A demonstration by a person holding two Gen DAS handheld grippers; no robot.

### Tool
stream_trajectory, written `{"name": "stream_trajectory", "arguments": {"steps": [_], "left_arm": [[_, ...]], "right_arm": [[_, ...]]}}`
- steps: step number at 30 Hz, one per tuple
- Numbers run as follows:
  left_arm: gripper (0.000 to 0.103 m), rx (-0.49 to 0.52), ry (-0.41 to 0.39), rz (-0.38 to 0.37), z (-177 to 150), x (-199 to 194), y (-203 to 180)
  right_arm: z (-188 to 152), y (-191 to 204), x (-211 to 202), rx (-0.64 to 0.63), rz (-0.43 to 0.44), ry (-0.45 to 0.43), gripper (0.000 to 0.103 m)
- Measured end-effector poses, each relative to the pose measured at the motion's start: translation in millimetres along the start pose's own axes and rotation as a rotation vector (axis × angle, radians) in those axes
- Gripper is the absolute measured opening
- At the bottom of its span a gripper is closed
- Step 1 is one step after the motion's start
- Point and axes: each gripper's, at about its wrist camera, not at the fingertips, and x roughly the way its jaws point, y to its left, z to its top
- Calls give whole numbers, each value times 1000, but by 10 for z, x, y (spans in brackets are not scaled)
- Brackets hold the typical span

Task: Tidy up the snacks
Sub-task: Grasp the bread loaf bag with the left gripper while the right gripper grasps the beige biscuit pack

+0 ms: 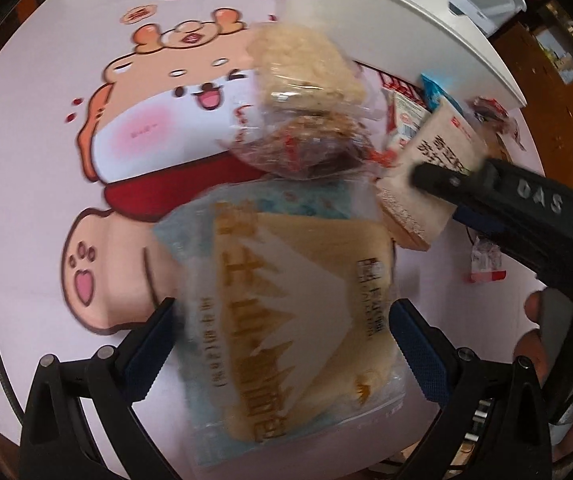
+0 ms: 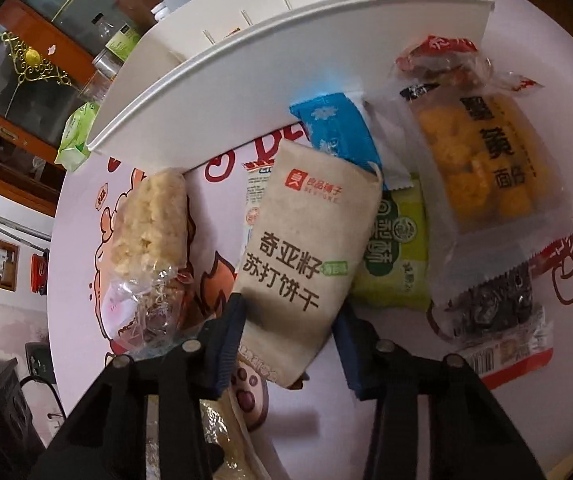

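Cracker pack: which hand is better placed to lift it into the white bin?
Right. Its gripper already straddles the cracker pack, just below the bin; the left gripper straddles the bread bag.

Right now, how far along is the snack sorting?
Done: nothing visibly filed; what shows of the white bin looks bare. In hand: left gripper straddles the bread pack; right gripper is on the cracker pack. Left: rice bar, yellow bread, green pastry, blue packet lie loose on the table.
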Motion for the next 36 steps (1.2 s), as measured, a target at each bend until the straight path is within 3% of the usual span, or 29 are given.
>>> {"name": "stream_trajectory", "arguments": {"steps": [4,5,7,19,25,36], "left_arm": [[93,36,-7,45,8,17,-110],[90,31,-14,37,10,4,-114],[71,20,-27,12,4,-47,-87],[30,-5,-101,-78,-87,-397,34],[22,12,-130,-66,-113,-541,-72],[21,21,-268,3,-166,-1050,-389]], "right_arm": [[-21,-18,-75,-21,33,-40,29],[-19,-15,-98,-30,43,-48,28],[-3,-30,-134,-32,61,-60,23],[-1,63,-393,-106,118,-100,12],[-36,34,-576,-144,130,-117,12],[45,-91,-1228,-224,194,-211,12]]}}
